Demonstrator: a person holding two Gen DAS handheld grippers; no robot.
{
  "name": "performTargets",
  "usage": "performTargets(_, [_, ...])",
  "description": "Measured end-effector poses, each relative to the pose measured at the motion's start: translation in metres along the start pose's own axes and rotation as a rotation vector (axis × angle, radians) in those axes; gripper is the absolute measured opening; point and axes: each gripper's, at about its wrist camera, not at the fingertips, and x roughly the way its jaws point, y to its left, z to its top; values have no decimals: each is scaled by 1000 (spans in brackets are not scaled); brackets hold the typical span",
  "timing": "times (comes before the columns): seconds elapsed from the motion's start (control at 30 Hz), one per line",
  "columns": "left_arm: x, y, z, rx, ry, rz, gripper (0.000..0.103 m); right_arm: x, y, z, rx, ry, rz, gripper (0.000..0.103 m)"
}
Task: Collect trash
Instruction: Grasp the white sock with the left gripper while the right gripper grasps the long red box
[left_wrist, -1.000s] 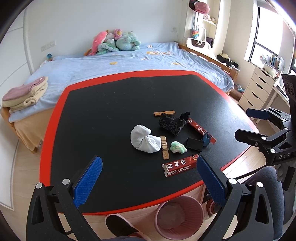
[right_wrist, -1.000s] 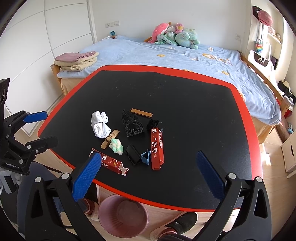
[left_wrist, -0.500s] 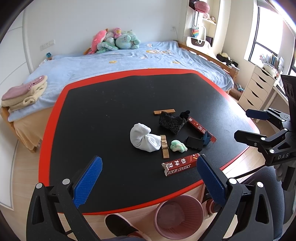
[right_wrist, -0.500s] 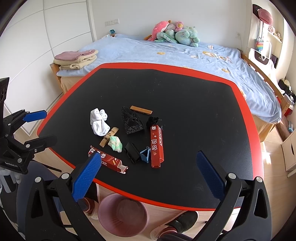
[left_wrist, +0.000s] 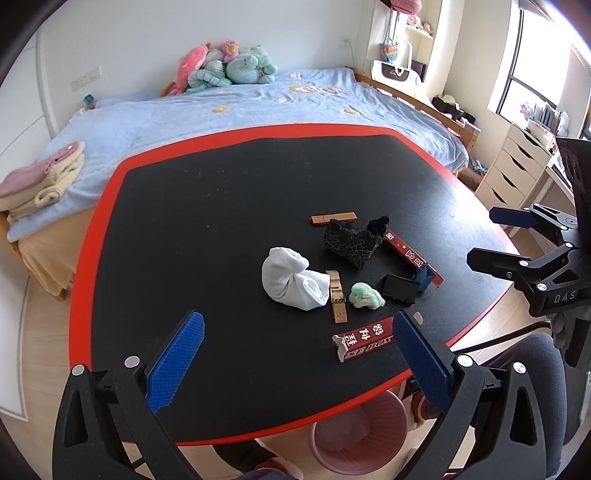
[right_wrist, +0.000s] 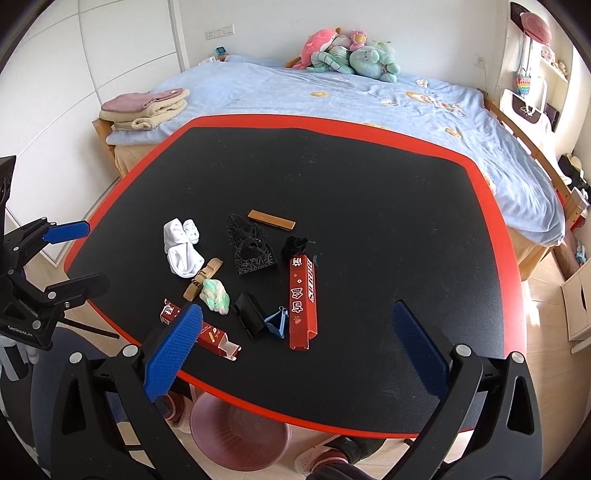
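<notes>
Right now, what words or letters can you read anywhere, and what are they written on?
"SE BOX" on the short red box near the table edge; the white Chinese characters above it I can't make out.
"DAS" on the black body of the right tongs; anything after it is out of view.
The long red box has white print, too blurred to read.

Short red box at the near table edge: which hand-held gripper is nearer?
Left. The left hand-held gripper hovers open right by the short red box, its right finger overlapping the box's end. The right hand-held gripper hovers open farther right.
</notes>
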Motion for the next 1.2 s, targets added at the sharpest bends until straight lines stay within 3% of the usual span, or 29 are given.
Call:
performTargets(0.37, [47,14,33,-14,124,-4,98,60,-12,30,1,150,-9,100])
performTargets(0.7, [90,26,31,-91,224,-18,98,93,-13,29,13,221,-1,99])
performTargets(0.83, [95,29,29,-107,227,-23,96,101,-13,27,13,248,0,82])
performTargets(0.9, [96,30,28,-110,227,-27,89,103,-13,25,15,255,5,72])
performTargets(0.97, [98,31,27,-109,230,-30,73,105,-14,25,15,261,9,62])
performTargets(1.03, [98,30,26,-108,234,-38,62,106,-13,23,9,266,15,40])
performTargets(1.1, [98,30,24,-106,233,-45,46,107,-13,22,6,261,13,29])
performTargets(1.2, [96,31,22,-106,225,-55,38,106,-15,20,22,252,24,22])
